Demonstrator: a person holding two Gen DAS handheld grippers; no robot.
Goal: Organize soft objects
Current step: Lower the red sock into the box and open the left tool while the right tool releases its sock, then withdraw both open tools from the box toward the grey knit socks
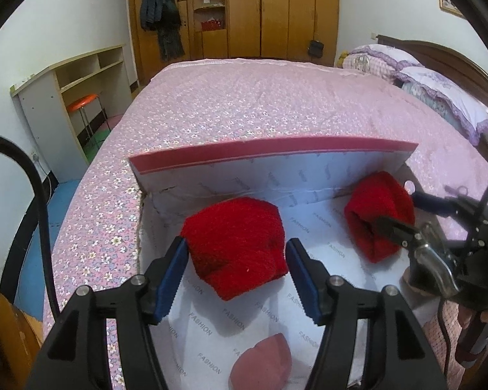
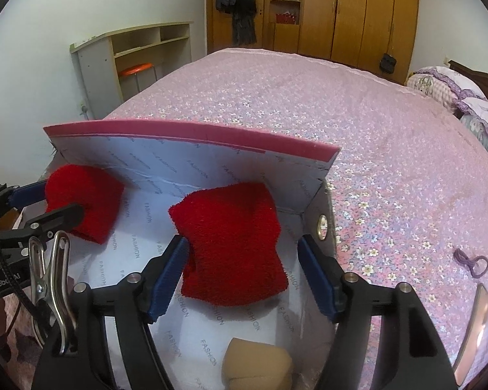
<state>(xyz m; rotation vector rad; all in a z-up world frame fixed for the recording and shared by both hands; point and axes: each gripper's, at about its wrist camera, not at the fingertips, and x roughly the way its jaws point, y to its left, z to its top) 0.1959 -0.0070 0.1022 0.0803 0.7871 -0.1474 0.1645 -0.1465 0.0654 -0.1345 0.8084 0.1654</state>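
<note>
- inside the open box [image 1: 276,175] lined with white "fashion" paper, which is sitting on the pink floral bedspread [image 1: 244,104], two red towel rolls are lying apart; its pink-edged lid is standing upright along the far side
- the left gripper [image 1: 237,276] is hanging over the box's left half with its jaws spread; the left red roll [image 1: 234,247] is lying between the blue pads [image 1: 169,282]; the left pad is touching or nearly touching the roll's edge, while the right pad is standing clear of it
- the right gripper [image 2: 240,279] is hovering over the right half, likewise released; the right red roll [image 2: 234,243] is sitting between its pads, the left pad at the roll's side, the right pad apart from it
- a pink sponge [image 1: 260,364] is lying on the paper near the bottom of the left wrist view, below the left roll
- a tan sponge [image 2: 257,367] is lying on the paper near the bottom of the right wrist view, below the right roll
- a purple hair tie [image 2: 471,261] is lying on the bedspread to the right of the box, well apart from it
- pillows [image 1: 439,91] are resting at the head of the bed on the right; a wooden wardrobe [image 1: 276,9] is standing behind the bed
</note>
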